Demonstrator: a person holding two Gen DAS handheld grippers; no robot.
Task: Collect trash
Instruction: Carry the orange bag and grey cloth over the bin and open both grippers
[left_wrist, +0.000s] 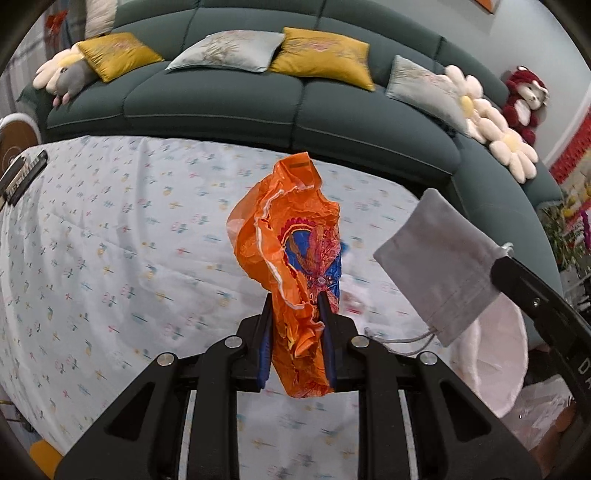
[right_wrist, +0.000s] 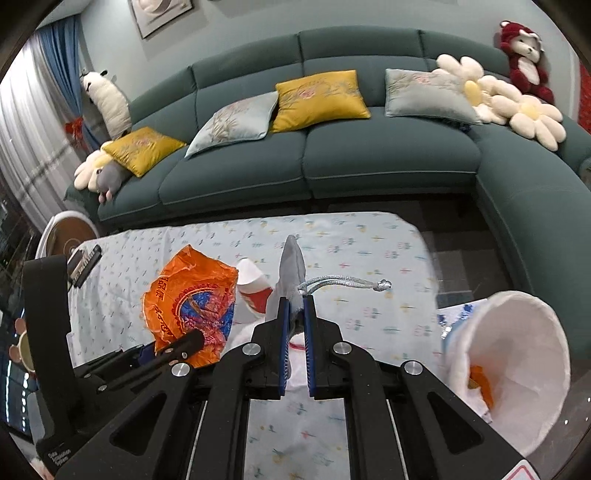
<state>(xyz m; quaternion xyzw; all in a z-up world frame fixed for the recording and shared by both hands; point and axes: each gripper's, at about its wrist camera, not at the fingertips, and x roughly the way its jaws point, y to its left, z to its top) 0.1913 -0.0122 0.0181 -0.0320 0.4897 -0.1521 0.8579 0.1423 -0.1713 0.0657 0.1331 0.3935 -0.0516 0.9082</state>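
Orange crinkled wrapper (left_wrist: 295, 258) pinched between the left gripper (left_wrist: 295, 314) jaws, nearly closed on it, wrapper standing up past the tips, clear of the floral tablecloth (left_wrist: 110, 221). Right gripper (right_wrist: 295, 325) jaws clamped narrow on a grey drawstring pouch (right_wrist: 291, 266), its cord (right_wrist: 343, 282) trailing right of the tips. Right of those jaws sits a white-lined bin (right_wrist: 517, 369) with orange scrap inside; beyond, a red-white cup (right_wrist: 253, 286) on the cloth, then the green sofa (right_wrist: 369, 155).

L gripper (left_wrist: 295, 306) jaws clamping orange wrapper (left_wrist: 291, 236), grey pouch (left_wrist: 439, 266) beside
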